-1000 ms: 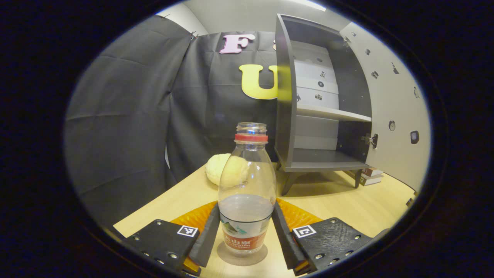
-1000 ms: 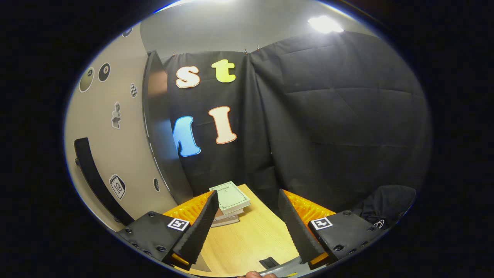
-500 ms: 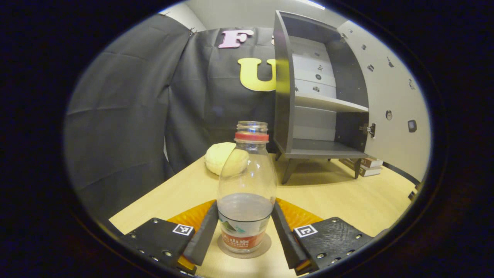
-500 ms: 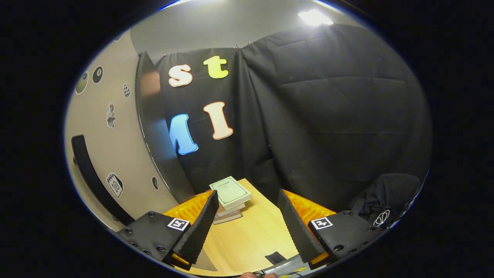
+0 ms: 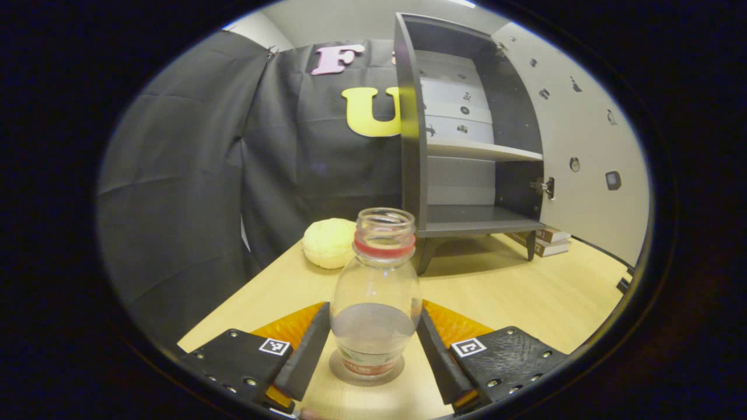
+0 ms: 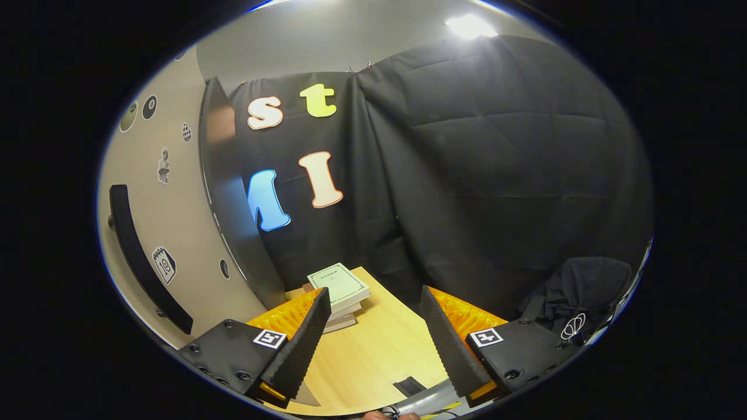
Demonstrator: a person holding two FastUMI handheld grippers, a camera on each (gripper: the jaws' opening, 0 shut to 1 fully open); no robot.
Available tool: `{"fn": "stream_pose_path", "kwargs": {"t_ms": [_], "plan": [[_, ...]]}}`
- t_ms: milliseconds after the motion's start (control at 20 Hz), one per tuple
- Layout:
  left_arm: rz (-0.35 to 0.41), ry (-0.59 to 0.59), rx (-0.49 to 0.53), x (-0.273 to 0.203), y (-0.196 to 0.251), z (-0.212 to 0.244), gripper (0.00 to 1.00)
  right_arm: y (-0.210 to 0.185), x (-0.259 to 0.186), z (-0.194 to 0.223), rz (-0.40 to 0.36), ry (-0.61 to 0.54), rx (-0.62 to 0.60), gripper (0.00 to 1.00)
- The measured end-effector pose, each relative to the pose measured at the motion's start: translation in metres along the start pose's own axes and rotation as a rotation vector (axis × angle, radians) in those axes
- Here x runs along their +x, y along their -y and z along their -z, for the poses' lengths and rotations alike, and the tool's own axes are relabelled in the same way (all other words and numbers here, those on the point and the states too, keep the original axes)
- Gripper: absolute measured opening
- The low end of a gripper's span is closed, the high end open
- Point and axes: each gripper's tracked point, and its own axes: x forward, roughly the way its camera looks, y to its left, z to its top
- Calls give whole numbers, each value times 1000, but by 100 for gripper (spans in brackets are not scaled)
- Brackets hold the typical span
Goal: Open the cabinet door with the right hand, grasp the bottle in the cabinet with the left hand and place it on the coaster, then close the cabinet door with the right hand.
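Bottle (image 5: pixel 375 303) on coaster (image 5: pixel 366 373); left gripper (image 5: pixel 369 364) fingers apart beside bottle. Right gripper (image 6: pixel 373 344) spread, empty. Next: close cabinet door (image 6: pixel 169 221).

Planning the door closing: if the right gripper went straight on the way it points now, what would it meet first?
Probably nothing close: the right gripper points over bare table toward the black cloth. The books and door lie left of that line.

My left gripper (image 5: pixel 373 356) pointed toward 12 o'clock, level and low, fingers (image 5: pixel 304 359) parted at about 7 and 5 o'clock. My right gripper (image 6: pixel 373 344) sat likewise, jaws spread wide, gripping nothing.
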Motion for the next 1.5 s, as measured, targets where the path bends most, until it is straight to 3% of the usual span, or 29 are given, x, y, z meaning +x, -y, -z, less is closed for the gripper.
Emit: {"fn": "stream_pose_path", "kwargs": {"t_ms": [300,600,850,1050,1300,1500], "plan": [[-6,10,78,-7,-1,-11,84,-1,-3,8,-3,-28,1,98],[-39,51,29,-22,-14,-45,84,-3,1,8,-26,-32,-9,98],[-62,159,40,-51,-11,-124,84,-5,10,7,-60,-25,-25,98],[-126,214,21,-80,-3,-184,82,-8,11,6,-107,-25,-24,98],[-182,229,-54,-115,29,-245,84,-14,10,3,-184,-25,-51,98],[-159,275,-66,-149,68,-294,82,-14,12,-6,-240,21,-91,98]]}}
